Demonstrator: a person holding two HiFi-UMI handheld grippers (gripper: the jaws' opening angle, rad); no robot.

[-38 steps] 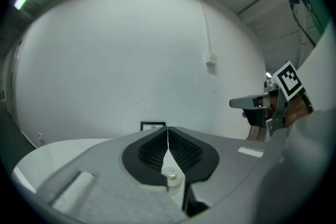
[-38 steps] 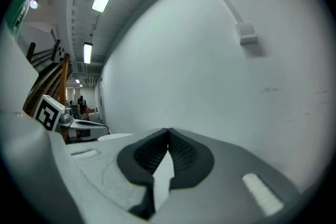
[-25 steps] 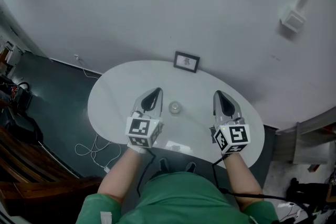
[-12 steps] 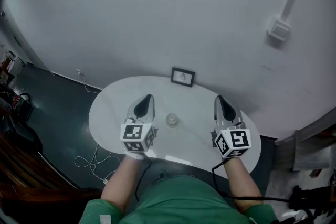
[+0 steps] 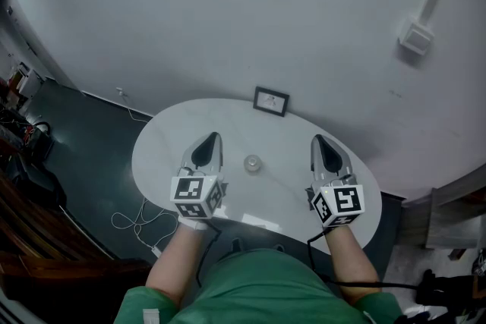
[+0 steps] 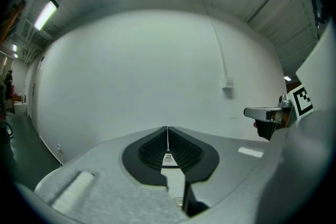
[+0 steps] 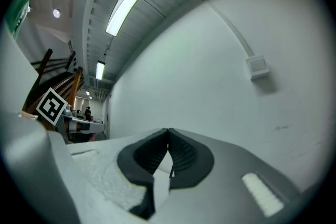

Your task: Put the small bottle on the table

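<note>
A small clear bottle (image 5: 252, 162) stands upright near the middle of the round white table (image 5: 159, 148) in the head view. My left gripper (image 5: 208, 142) hovers just left of it, jaws shut with nothing between them. My right gripper (image 5: 321, 144) hovers to the bottle's right, its jaws also shut and empty. In the left gripper view the jaws (image 6: 168, 132) meet tip to tip and point at the white wall, with the right gripper (image 6: 270, 113) at the right edge. The right gripper view shows its jaws (image 7: 168, 135) closed against the wall. The bottle shows in neither gripper view.
A small framed picture (image 5: 271, 100) stands at the table's far edge against the white wall. A wall box with a conduit (image 5: 418, 36) sits up right. White cables (image 5: 137, 220) lie on the dark floor to the left, with dark wooden furniture (image 5: 30, 239) beyond.
Both grippers have drawn back slightly from the bottle and stayed shut. The head camera has shifted a little, so the table sits slightly higher and further right in view than half a second ago.
</note>
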